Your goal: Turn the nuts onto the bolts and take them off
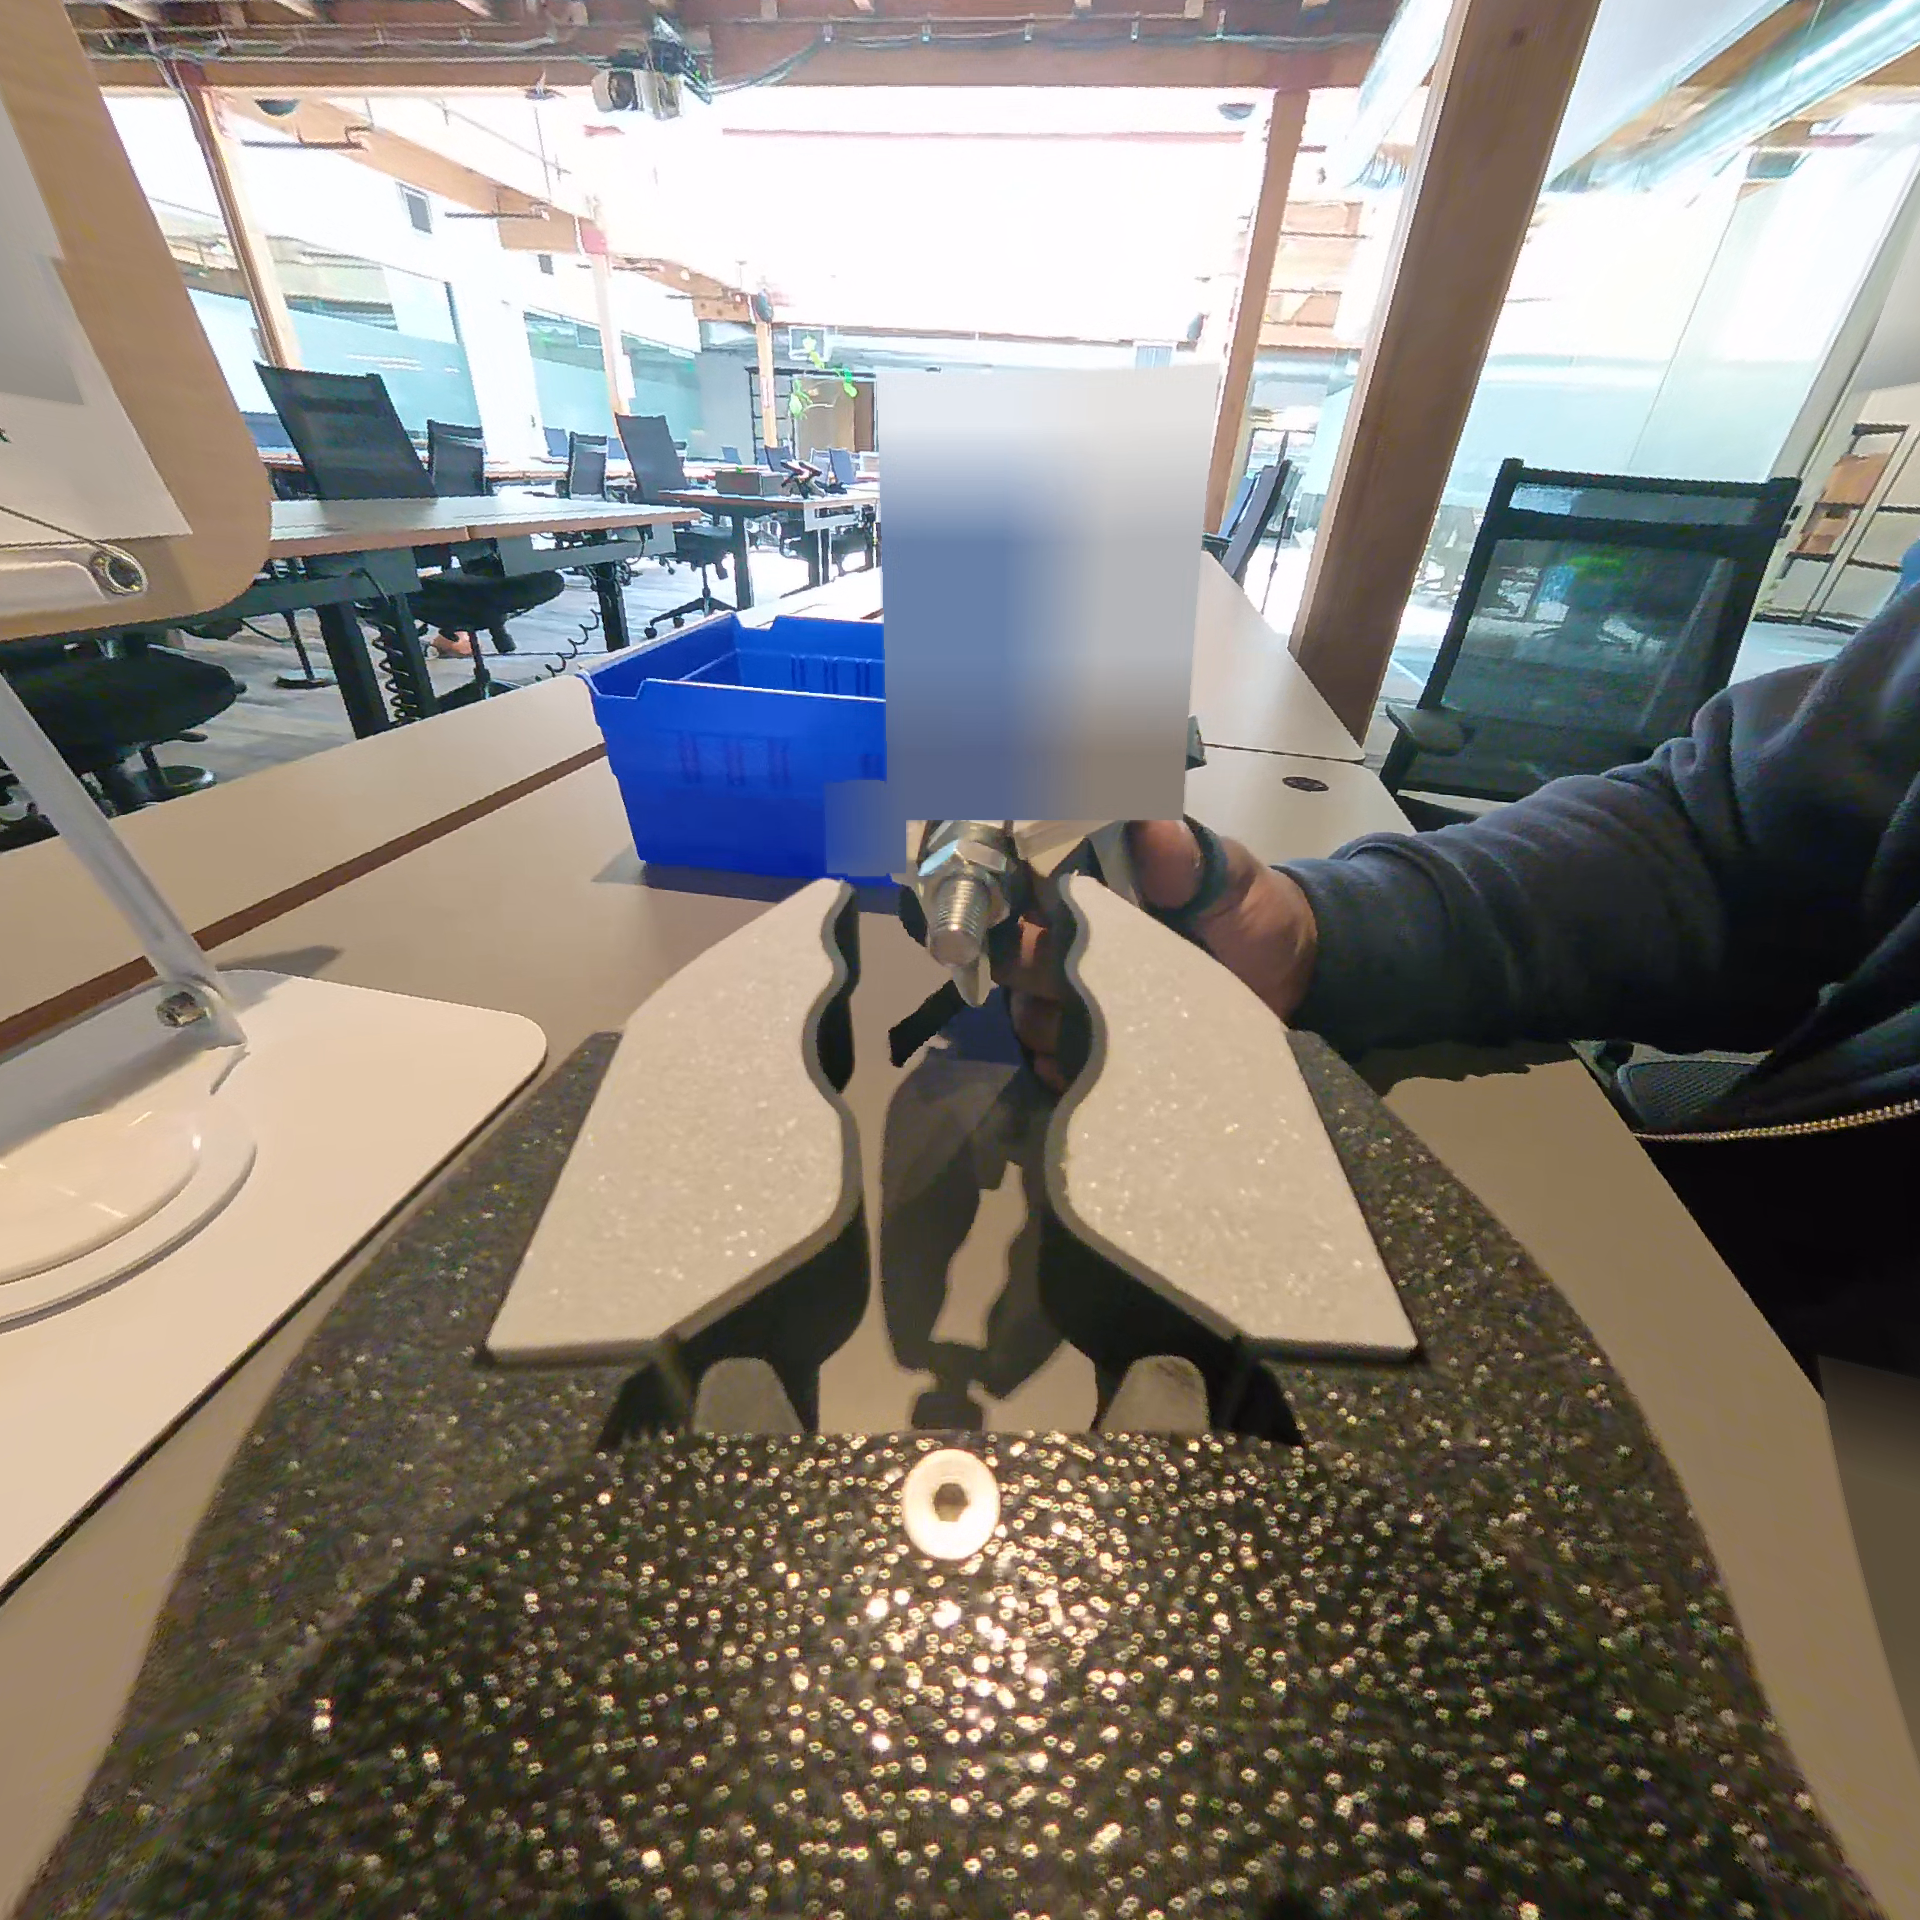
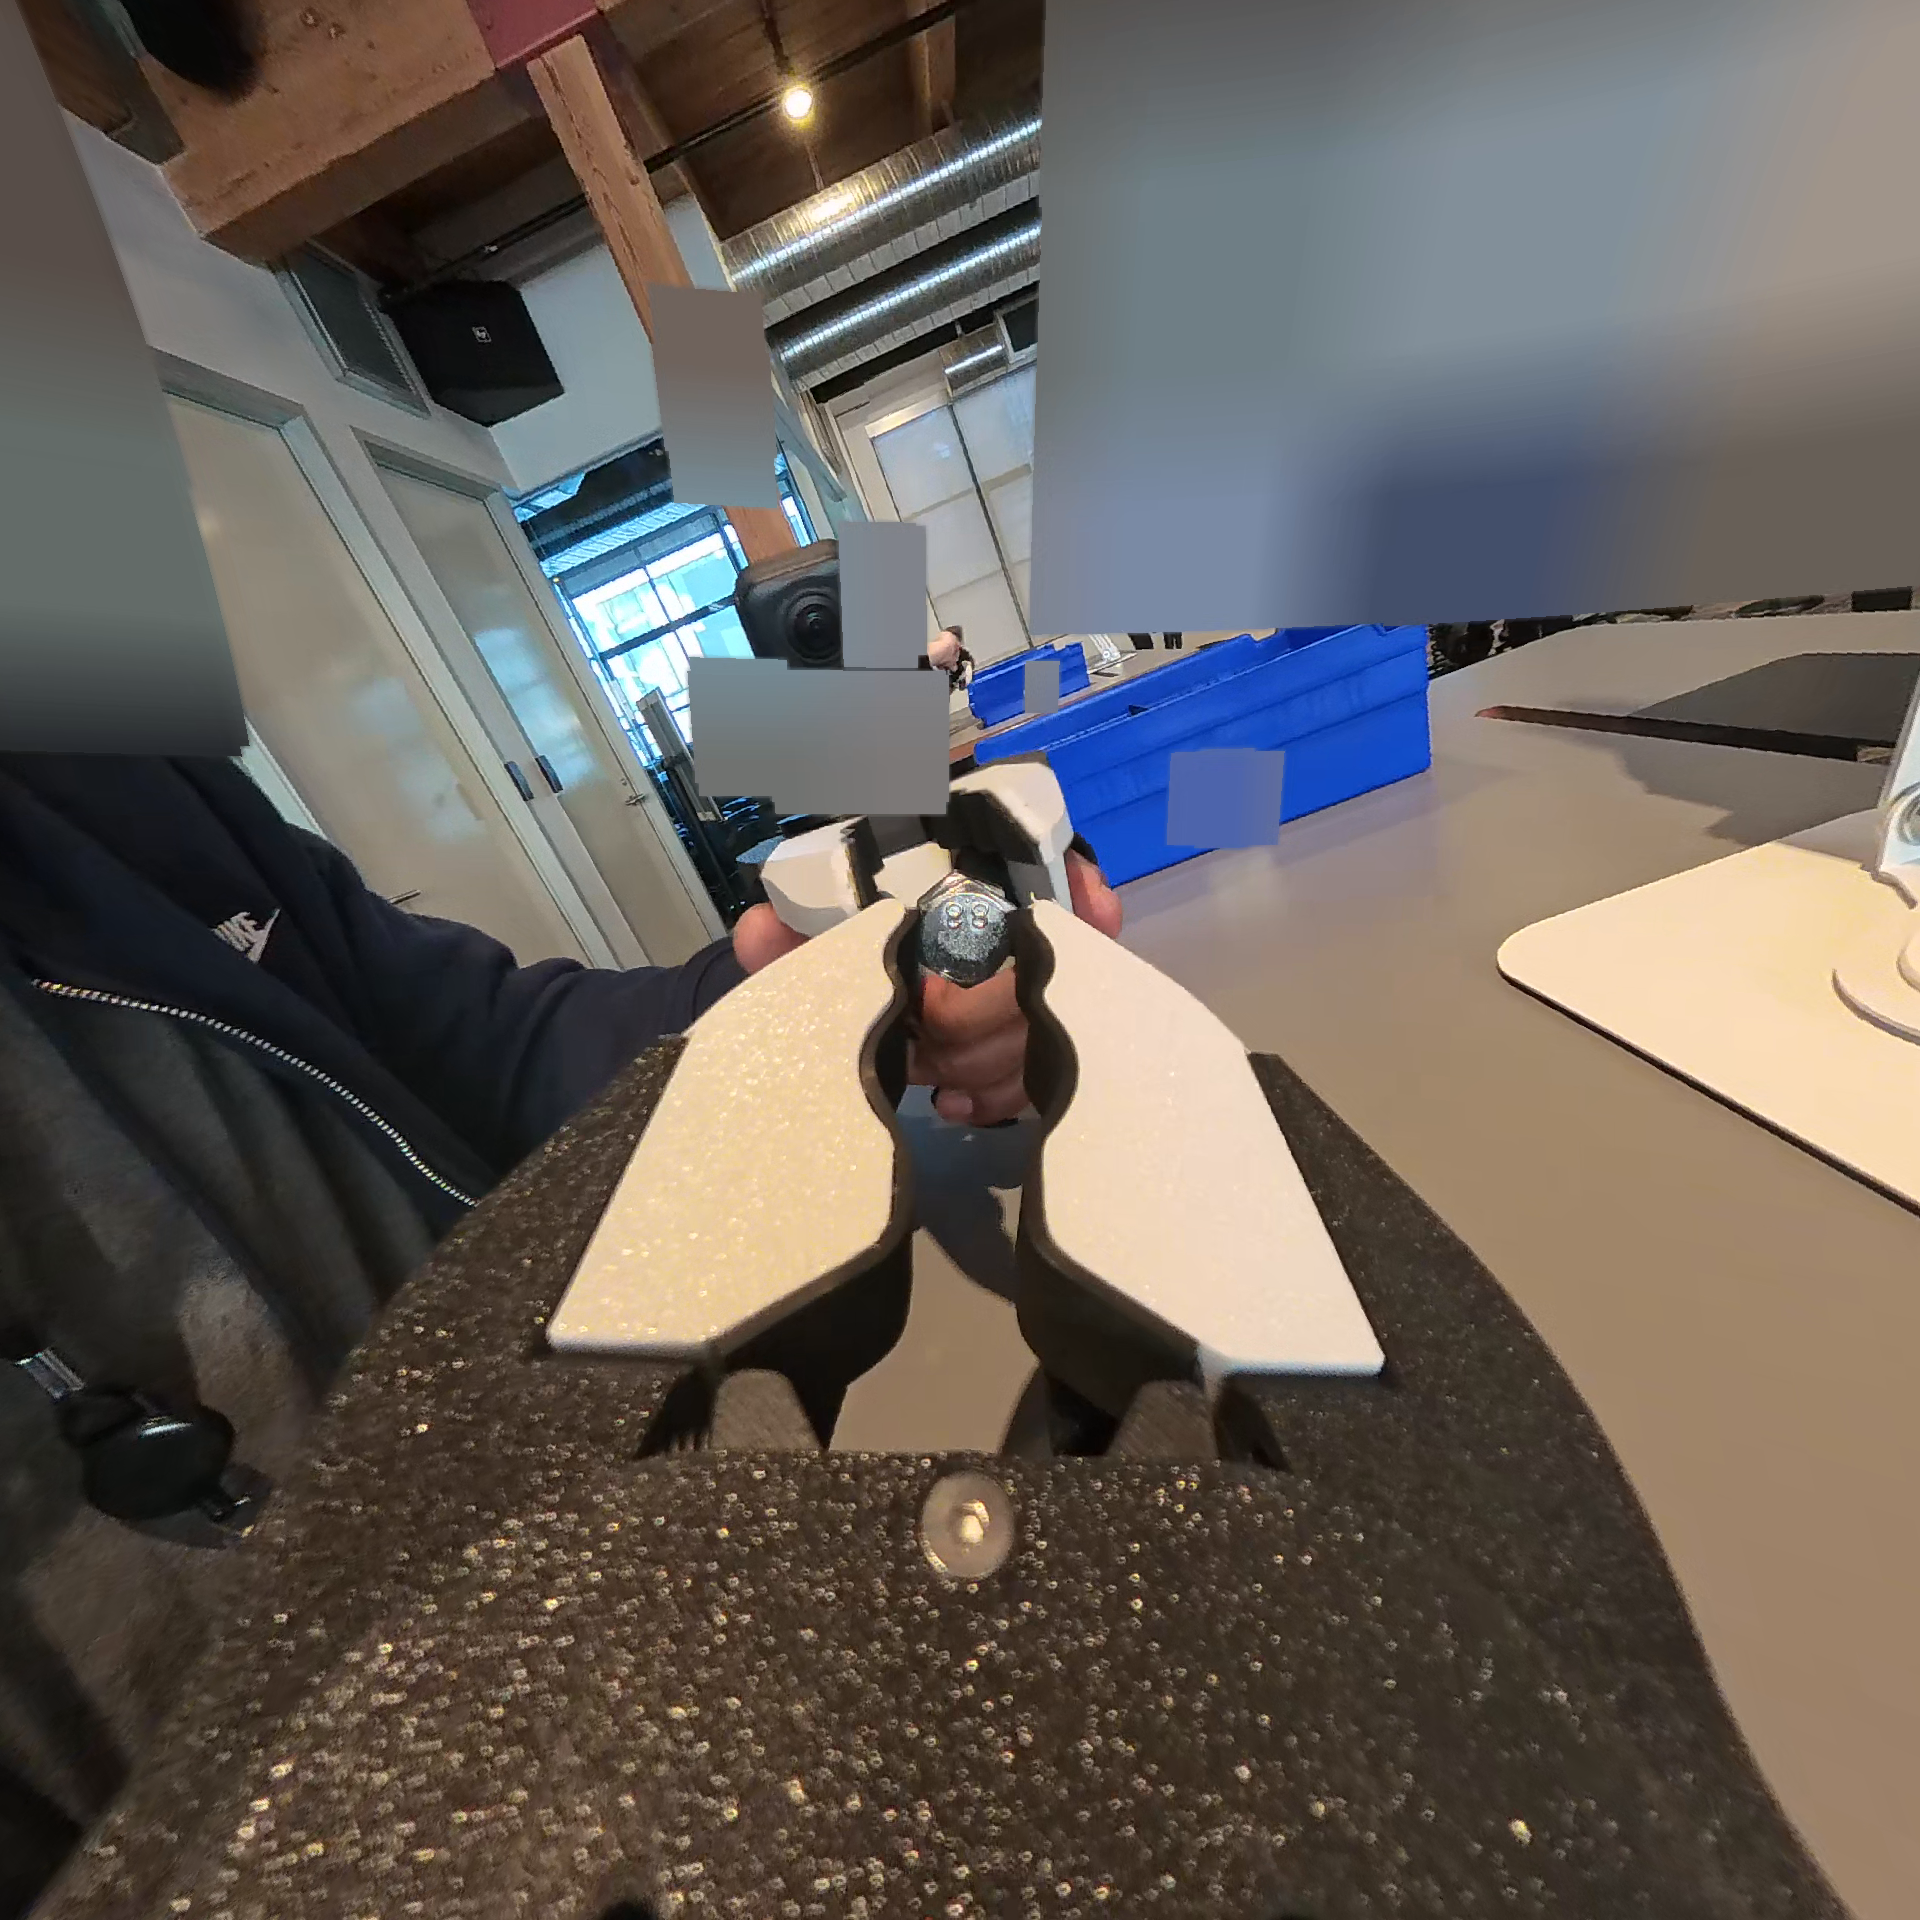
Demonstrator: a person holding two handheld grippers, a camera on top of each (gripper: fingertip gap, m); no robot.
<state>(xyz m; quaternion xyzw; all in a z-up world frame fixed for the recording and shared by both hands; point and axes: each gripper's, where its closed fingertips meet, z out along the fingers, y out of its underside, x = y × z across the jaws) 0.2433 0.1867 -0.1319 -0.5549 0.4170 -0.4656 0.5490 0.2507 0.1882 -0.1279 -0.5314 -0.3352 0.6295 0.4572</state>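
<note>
The bolt (image 2: 961, 940) is held in the air above the grey worktop (image 2: 1351, 1039), its hex head clamped between the tips of the right tongs (image 2: 961, 951). A nut (image 1: 961, 857) sits on the thread, whose free end points toward the left tongs (image 1: 961, 914). These stand apart and empty just before the nut, probably so that they can close on it and turn it. A blue bin (image 1: 727, 748) stands behind.
</note>
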